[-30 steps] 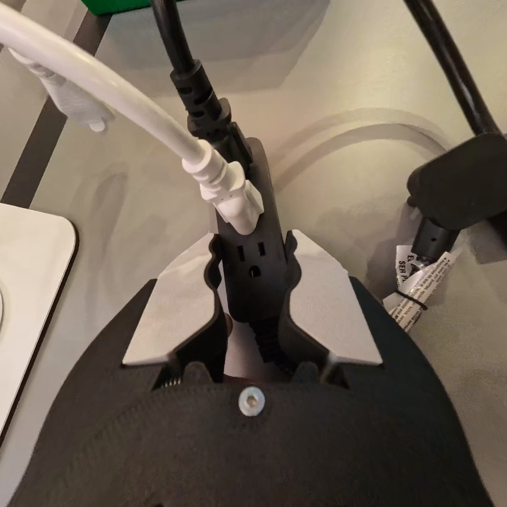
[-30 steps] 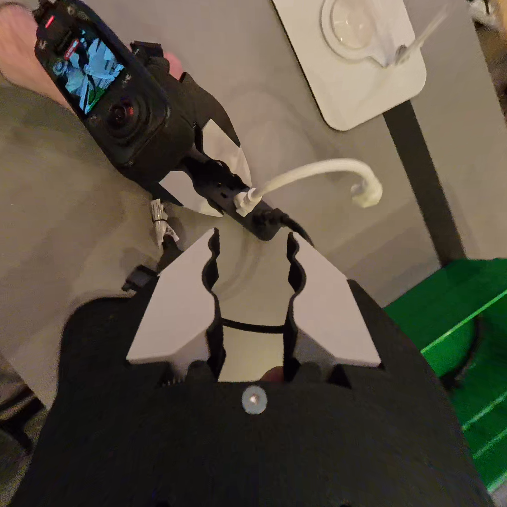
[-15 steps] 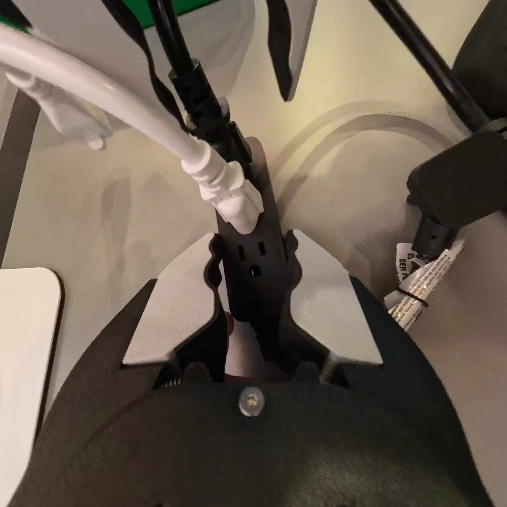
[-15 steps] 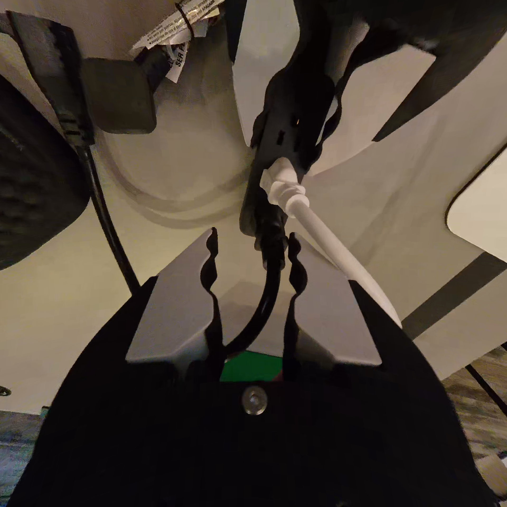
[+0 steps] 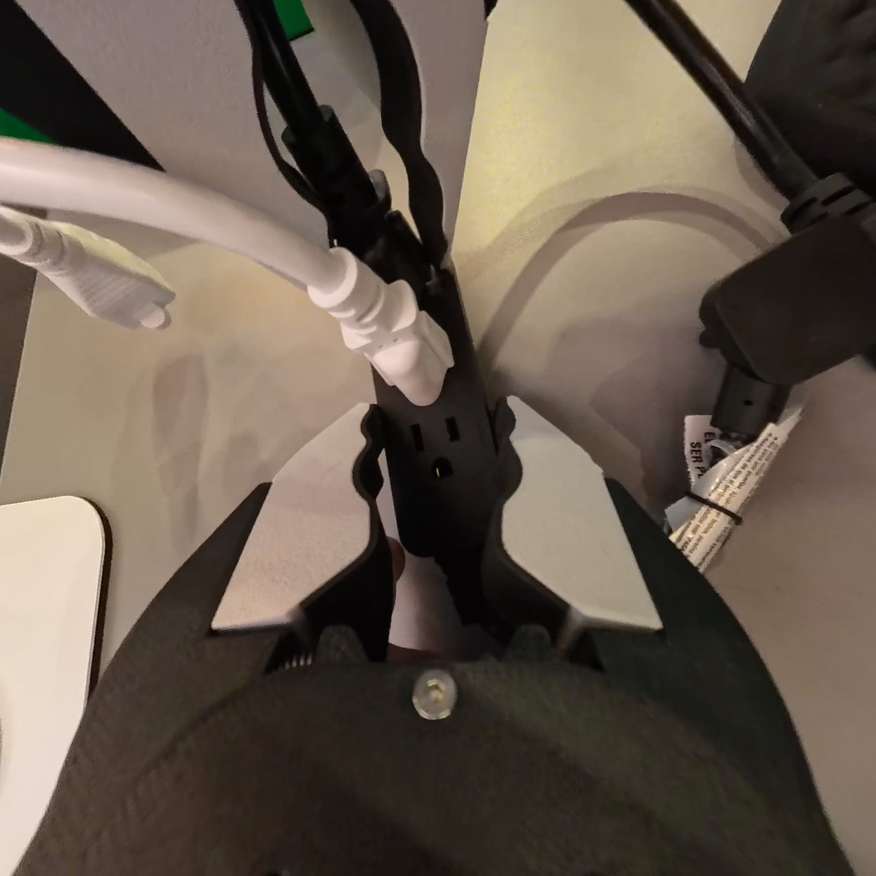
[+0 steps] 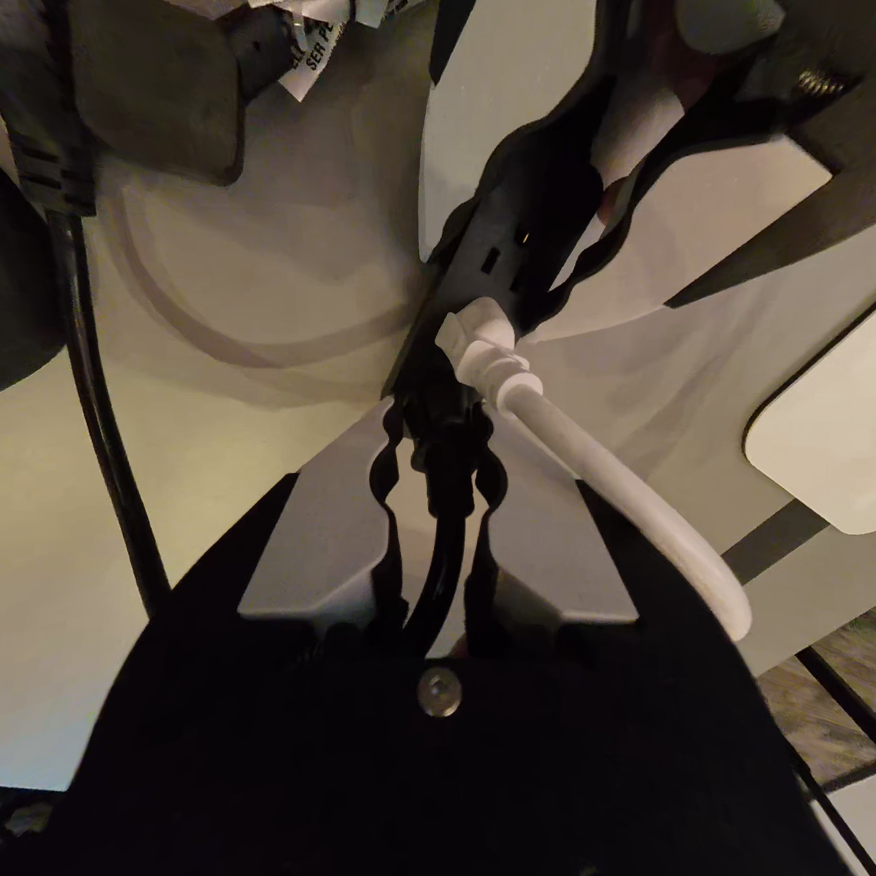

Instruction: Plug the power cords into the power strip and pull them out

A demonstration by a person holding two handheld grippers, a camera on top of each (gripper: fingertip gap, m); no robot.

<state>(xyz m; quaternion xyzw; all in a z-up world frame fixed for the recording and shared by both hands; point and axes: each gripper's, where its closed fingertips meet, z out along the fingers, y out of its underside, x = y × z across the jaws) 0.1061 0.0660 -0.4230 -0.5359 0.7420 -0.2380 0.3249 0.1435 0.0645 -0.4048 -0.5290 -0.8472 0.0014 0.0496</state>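
A black power strip (image 5: 441,474) lies on the pale table. My left gripper (image 5: 438,412) is shut on its near end, beside an empty outlet. A white plug (image 5: 403,341) sits in the middle outlet, and a black plug (image 5: 351,189) sits in the far one. In the right wrist view my right gripper (image 6: 438,412) is shut on the black plug (image 6: 441,441), whose black cord runs back between the fingers. The white plug (image 6: 479,341) and the strip (image 6: 512,246) lie just beyond. The right gripper also shows in the left wrist view (image 5: 379,227).
A black adapter brick (image 5: 782,322) with a tagged cord (image 5: 711,474) lies to the right of the strip. The white cord's loose end (image 5: 104,284) rests on the left. A white board (image 5: 42,616) lies at the near left. A green object (image 5: 19,128) is beyond the table edge. The grippers' ends are close to 5 cm from one another.
My right gripper has come in from a distance, lined up with the strip's far end and closed around the black plug. My left gripper has kept its hold on the strip.
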